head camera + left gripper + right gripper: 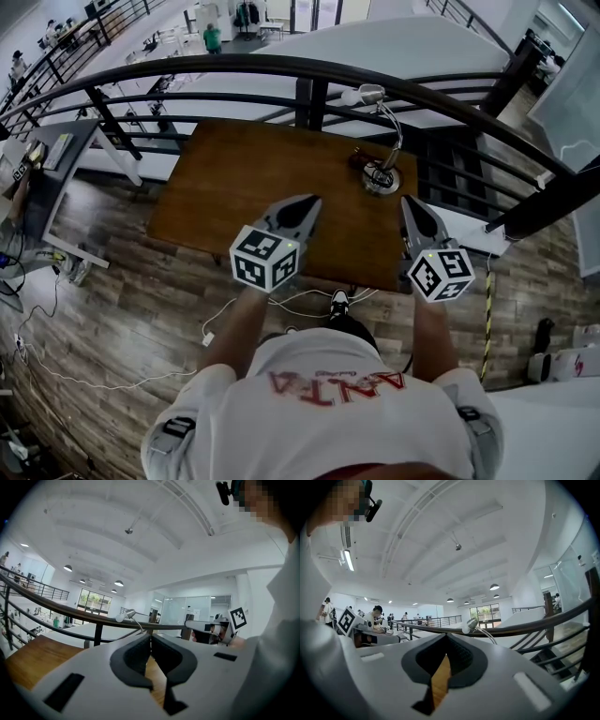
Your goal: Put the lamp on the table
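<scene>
Lamp [382,176] position: upright on its round base on the wooden table [234,187], right of centre in the head view, near the table's far edge and just in front of the dark railing [281,67]. The curved neck rises from the base and carries the shade toward the upper centre of the frame. Judged against the task, placement appears complete: the base sits flat and nothing touches it.

Left gripper [310,202]: jaws pressed together with nothing between them; only table wood shows past the pads in the left gripper view. Right gripper [409,202]: jaws likewise pressed together and empty.

Both grippers hover over the table's near edge, below the lamp in the frame and apart from it. This stance is consistent with a finished release.
</scene>
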The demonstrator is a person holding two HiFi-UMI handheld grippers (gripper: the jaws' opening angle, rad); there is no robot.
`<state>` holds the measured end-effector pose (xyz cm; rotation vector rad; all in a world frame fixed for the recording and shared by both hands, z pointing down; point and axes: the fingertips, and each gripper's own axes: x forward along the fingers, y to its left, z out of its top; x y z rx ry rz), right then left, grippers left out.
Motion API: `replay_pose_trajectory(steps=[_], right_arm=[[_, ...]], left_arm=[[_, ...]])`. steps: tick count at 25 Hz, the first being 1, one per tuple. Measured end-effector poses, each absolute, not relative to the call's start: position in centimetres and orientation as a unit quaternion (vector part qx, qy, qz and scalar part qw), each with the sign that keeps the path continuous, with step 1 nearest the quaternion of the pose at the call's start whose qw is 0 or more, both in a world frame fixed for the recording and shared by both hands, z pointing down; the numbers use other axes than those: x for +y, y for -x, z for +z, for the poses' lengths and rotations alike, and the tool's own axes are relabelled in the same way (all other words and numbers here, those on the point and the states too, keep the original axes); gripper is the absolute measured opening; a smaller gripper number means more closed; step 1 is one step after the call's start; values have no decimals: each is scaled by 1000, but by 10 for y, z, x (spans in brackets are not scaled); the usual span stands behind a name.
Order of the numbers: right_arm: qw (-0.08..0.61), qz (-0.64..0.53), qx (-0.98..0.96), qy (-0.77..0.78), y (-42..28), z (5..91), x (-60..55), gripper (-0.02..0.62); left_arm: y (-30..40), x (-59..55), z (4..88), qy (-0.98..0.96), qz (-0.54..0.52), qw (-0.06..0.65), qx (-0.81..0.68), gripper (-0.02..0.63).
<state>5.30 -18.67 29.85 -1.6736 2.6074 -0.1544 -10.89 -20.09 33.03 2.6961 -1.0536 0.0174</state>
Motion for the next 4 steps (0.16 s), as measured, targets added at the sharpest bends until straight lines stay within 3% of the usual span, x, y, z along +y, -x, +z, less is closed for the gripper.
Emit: replay_pose_trajectory(steps=[4], right_arm=[[19, -51, 837, 544, -51, 298, -188, 2]], left_arm=[[110, -201, 334, -925, 7, 129, -356, 14]])
